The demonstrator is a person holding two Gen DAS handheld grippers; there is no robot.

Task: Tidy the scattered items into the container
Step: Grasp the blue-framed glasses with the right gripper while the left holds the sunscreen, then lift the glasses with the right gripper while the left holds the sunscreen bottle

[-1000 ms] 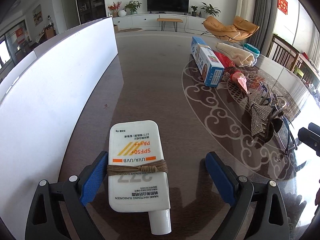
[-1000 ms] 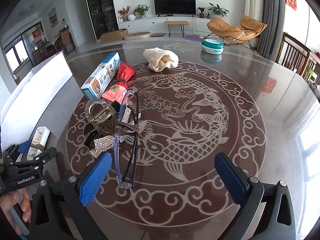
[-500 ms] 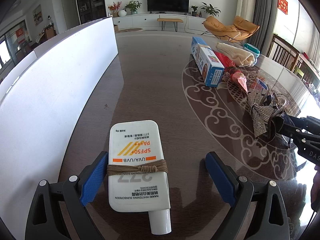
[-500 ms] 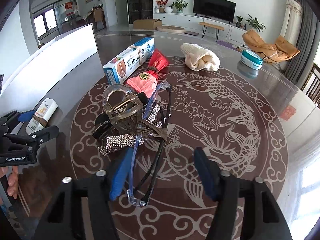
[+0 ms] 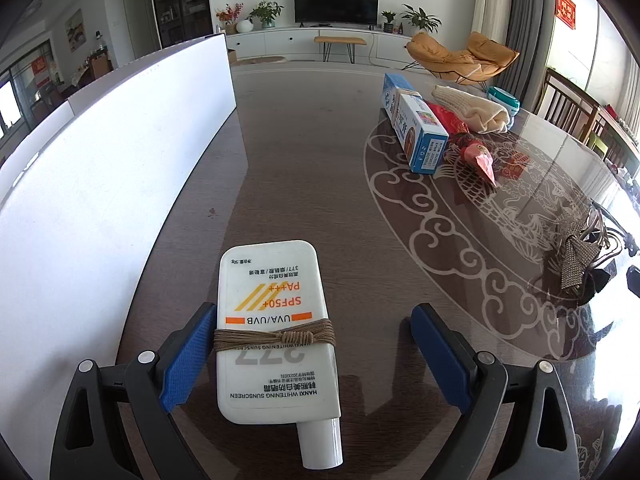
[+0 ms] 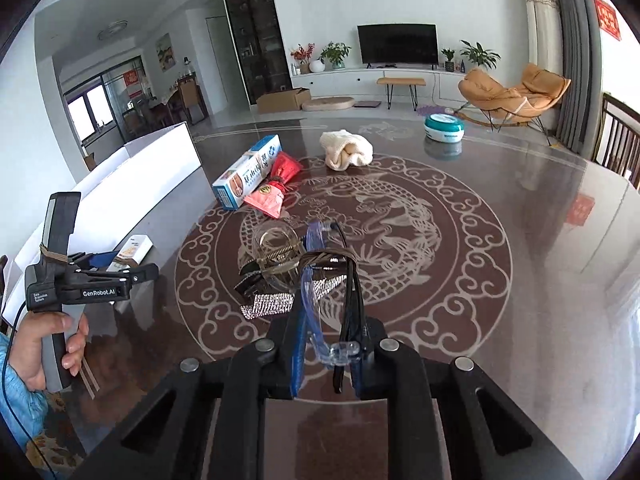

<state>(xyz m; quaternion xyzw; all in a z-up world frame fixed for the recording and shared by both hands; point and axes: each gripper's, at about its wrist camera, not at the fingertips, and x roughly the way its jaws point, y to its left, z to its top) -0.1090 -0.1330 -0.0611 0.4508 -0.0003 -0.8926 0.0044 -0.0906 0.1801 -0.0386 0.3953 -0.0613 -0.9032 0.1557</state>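
Glasses (image 6: 328, 304) with a clear blue frame and dark arms sit squeezed between the two blue pads of the right gripper (image 6: 329, 354). Its jaws have just been closing, and now they pinch the glasses tight. The far end of the glasses reaches out over a clear hair clip (image 6: 276, 256) and a sparkly bow (image 6: 276, 302), which lie on the round pattern of the brown table (image 6: 500, 320).

Past the hair clip, a pink pouch (image 6: 267, 199) and a red packet (image 6: 285, 167) lie just beside a long blue and white box (image 6: 247, 174). A cream cloth (image 6: 347, 153) is bundled up further along, and a teal round tub (image 6: 445, 128) sits well beyond the cloth.

The left gripper (image 5: 314, 354) has its jaws wide apart. A white sunscreen bottle (image 5: 276, 332) lies flat on the table between them, cap pointing back at the camera. A brown cord (image 5: 276, 338) is tied around the bottle. The left blue pad is right at the bottle's side; the right pad is well away from it. A hand (image 6: 48, 350) holds this gripper's handle.

The big white container (image 5: 100, 168) stands just beside the sunscreen bottle, on its left. The glasses are well apart from the container, on the far side of the bottle.
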